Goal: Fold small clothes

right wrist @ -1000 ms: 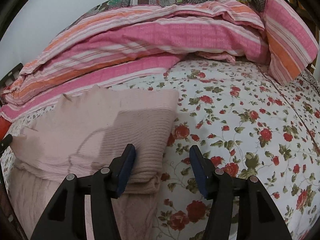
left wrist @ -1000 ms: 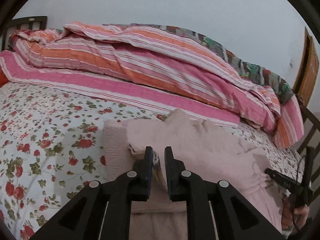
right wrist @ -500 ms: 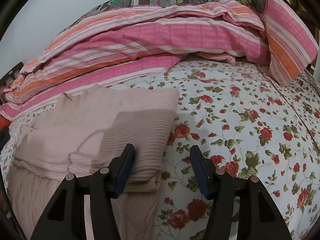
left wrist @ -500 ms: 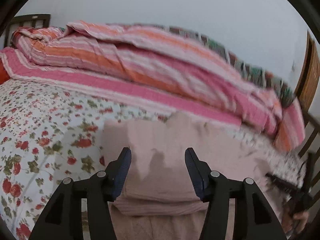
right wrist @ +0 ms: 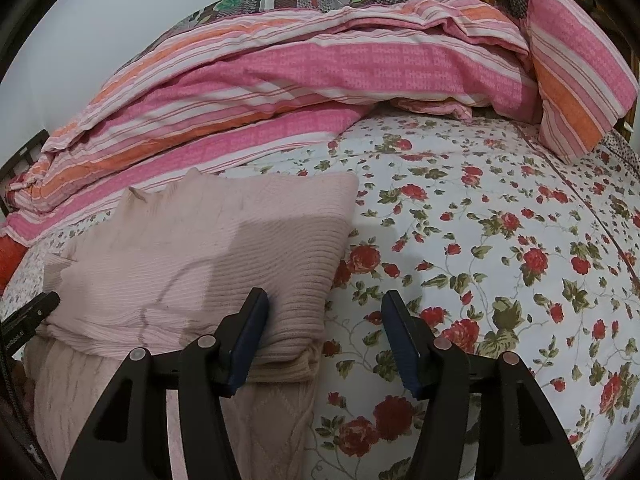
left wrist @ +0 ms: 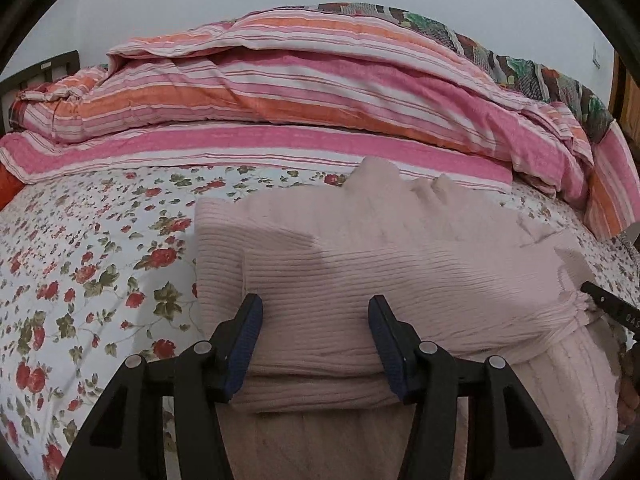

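Nearest, the left gripper (left wrist: pixel 315 342) stands part-open with nothing pinched; its jaws have just been opening, and the folded edge of the pink knit sweater (left wrist: pixel 380 264) lies between and under them without being gripped. The right gripper (right wrist: pixel 325 336) is likewise part-open and empty: its left finger rests at the sweater's right corner, its right finger over bare floral sheet (right wrist: pixel 500 264).

The sweater lies folded into a thick block directly ahead of both grippers, on top of a second pink cable-knit garment (right wrist: pixel 256 424) that runs back beneath them.

Likely risk: the soft stacked layers could spring open or slide once released, and a finger lifting away might snag the ribbed knit and drag the fold askew. The raised points on the sweater's far edge look loose and may flop.

Open sheet extends left of the left gripper and widely right of the right gripper. Farther ahead, a bunched striped duvet (left wrist: pixel 320 92) walls off the far side, close behind the sweater.
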Available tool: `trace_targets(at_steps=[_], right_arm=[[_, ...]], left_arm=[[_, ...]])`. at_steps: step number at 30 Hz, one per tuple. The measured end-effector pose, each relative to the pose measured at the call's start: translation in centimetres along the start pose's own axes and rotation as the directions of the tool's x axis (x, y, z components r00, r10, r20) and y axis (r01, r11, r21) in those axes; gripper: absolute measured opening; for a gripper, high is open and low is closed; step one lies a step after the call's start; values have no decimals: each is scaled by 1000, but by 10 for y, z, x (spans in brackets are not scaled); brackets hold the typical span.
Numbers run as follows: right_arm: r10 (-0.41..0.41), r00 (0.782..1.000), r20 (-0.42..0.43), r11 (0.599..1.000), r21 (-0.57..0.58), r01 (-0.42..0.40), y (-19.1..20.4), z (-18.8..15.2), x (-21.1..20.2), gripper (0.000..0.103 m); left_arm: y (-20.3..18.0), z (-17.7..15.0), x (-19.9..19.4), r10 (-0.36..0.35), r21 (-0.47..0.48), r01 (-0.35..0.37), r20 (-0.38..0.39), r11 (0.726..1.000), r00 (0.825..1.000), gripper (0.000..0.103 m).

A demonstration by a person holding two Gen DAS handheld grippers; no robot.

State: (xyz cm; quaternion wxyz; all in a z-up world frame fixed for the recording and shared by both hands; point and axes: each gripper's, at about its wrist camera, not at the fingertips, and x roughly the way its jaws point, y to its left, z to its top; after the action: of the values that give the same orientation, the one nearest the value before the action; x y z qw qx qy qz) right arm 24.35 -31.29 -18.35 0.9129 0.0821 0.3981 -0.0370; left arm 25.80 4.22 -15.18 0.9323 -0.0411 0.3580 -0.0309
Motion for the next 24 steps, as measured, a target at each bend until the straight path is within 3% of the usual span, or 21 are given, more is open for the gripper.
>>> trace_targets(at_steps=[8, 12, 18, 24], right_arm=[[-7, 1000, -1, 1000, -5, 7, 1, 0, 0, 58], [0, 1000, -2, 1000, 1, 0, 0, -1, -1, 58], [-8, 1000, -1, 1000, -15, 8, 3, -3, -4, 58], [11, 1000, 7, 1000, -5, -11, 1, -3, -7, 52]], left_arm=[[-4, 1, 3, 10, 12, -10, -8, 1000, 1000, 54], [-5, 2, 4, -12, 20, 12, -16, 1000, 1000, 61], [-5, 2, 4, -27, 21, 28, -20, 999, 999, 62], [0, 4, -2, -100, 5, 101, -14, 995, 995, 64]])
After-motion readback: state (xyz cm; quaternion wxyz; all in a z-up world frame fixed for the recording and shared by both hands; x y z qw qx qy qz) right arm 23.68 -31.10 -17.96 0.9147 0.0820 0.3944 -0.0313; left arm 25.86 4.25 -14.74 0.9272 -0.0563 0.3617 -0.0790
